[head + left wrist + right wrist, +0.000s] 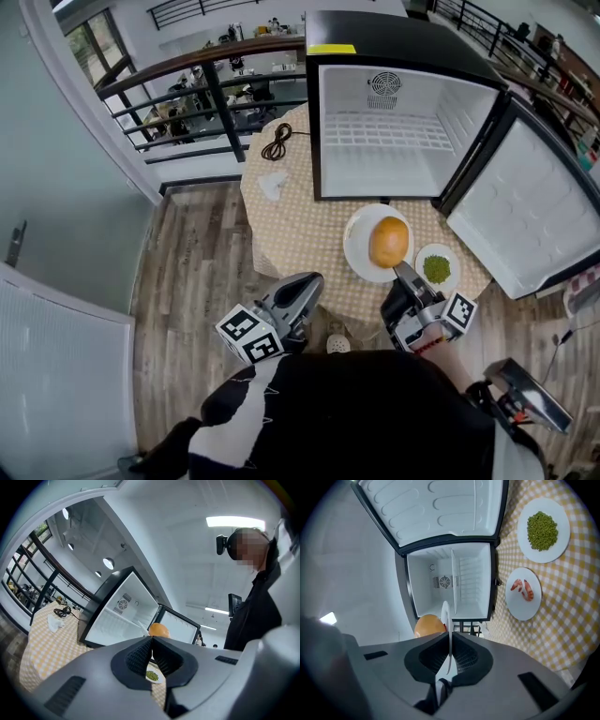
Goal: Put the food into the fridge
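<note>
Right tongs (448,637) clamp bun plate (357,241).

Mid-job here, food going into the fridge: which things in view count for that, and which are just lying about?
For the job: the open fridge, the bun on the plate gripped by the right gripper, the peas plate, the shrimp plate.
Lying about: the black cable and the crumpled tissue on the tablecloth.

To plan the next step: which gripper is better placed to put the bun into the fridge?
Right. The right gripper grips the rim of the plate carrying the bun, facing the open fridge. The left gripper is shut, empty.
</note>
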`<state>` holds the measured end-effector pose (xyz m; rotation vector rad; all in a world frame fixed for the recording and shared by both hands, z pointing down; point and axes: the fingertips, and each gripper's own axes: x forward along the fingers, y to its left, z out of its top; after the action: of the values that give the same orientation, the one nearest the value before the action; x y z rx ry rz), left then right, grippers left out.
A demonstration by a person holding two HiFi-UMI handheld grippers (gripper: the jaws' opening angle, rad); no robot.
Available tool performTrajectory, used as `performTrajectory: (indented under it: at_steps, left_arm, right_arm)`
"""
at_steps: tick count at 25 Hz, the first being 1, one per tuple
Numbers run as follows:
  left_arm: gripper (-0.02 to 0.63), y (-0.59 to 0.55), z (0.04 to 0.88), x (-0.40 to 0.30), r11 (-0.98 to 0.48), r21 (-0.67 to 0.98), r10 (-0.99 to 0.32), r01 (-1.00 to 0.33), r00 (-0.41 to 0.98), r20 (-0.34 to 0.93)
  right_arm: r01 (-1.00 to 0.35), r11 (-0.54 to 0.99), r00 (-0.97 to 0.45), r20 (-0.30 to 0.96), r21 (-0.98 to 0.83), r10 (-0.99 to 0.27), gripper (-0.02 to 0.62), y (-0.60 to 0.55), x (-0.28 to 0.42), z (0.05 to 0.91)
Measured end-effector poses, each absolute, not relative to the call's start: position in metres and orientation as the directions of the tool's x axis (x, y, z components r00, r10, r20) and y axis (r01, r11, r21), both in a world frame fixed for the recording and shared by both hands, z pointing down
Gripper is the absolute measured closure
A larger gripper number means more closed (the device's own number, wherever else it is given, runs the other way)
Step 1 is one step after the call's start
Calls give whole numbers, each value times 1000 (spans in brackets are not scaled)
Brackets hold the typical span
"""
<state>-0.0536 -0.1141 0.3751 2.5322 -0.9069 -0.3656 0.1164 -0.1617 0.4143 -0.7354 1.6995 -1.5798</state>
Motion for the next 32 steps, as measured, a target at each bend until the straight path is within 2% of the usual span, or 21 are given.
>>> performTrajectory:
  at_steps: [18,32]
  left_arm:
    - [591,-206,394,-14,-664,495,-675,-561,734,-74]
    - [591,-220,426,-31,-626,541,-669,-562,743,-1]
  right_arm:
    - [33,59,-693,-65,-998,-718,572,-246,127,440]
    - [7,8,-640,-11,-1000,-769,572,-288,133,464]
